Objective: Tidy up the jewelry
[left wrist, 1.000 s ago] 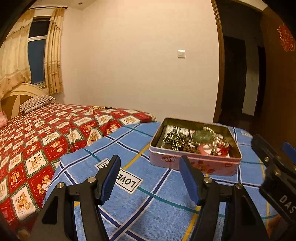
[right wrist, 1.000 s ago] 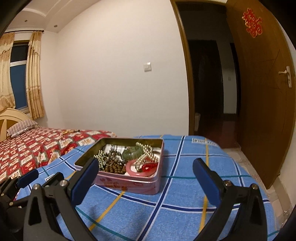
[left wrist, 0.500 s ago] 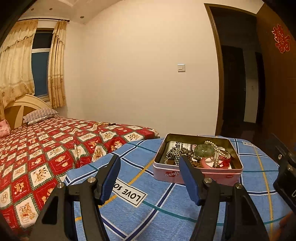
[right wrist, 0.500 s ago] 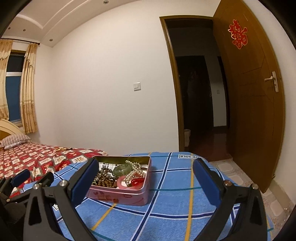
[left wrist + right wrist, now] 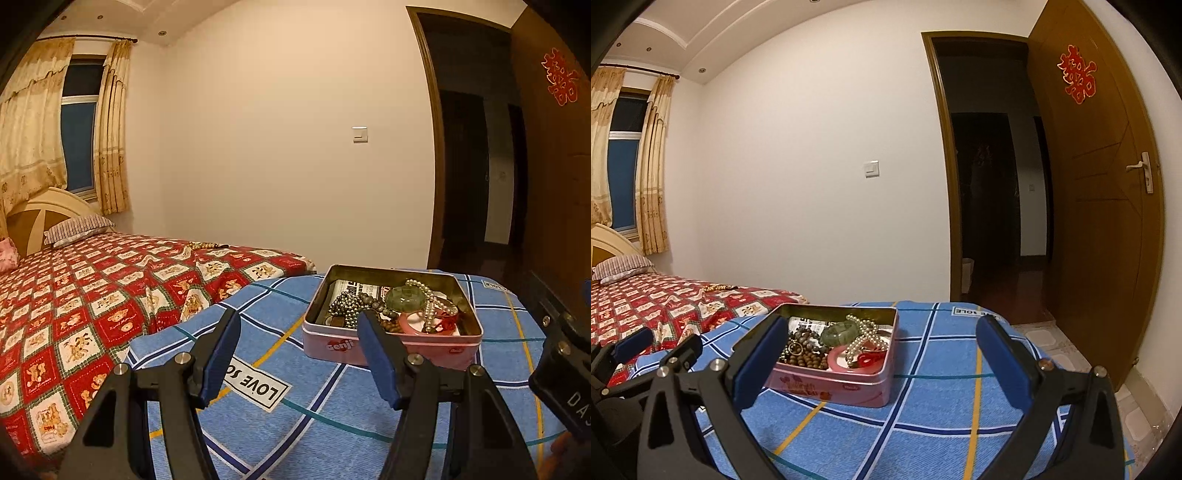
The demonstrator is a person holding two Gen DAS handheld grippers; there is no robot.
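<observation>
The left tool [image 5: 297, 341] and the right tool [image 5: 881, 343] are both hovering with jaws spread wide, gripping nothing. Just ahead of them, the open pink rectangular metal tin [image 5: 833, 384] is sitting on the blue plaid bedcover [image 5: 942, 398] — holding a green jade bangle [image 5: 839, 331], a white pearl strand [image 5: 862, 338] and brown wooden beads [image 5: 807, 358].

A blue plaid cloth [image 5: 934, 398] lies beside a red bear-print bedspread [image 5: 85, 295] (striped pillow [image 5: 75, 229] at its head).
</observation>
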